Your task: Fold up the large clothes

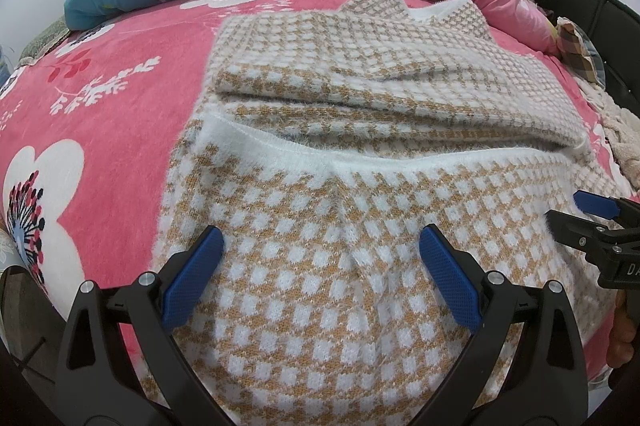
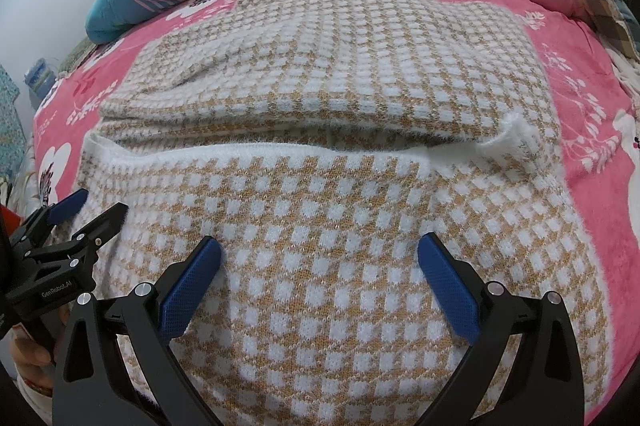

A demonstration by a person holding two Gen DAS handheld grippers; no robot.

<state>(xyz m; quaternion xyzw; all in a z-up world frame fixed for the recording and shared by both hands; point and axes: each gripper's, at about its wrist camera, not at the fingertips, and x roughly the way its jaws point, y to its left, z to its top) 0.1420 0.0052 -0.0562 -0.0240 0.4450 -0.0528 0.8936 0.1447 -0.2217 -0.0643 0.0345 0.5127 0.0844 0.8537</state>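
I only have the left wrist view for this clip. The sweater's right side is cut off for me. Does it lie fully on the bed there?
Observer: Yes, the sweater ends on the pink bedsheet, which shows beyond its right edge.
Operator: Is the right gripper holding anything?
Observer: No, the right gripper is open above the knit, gripping nothing.
Operator: Anything sticking out on that side?
Observer: A fluffy white cuff pokes out from under the folded layer.
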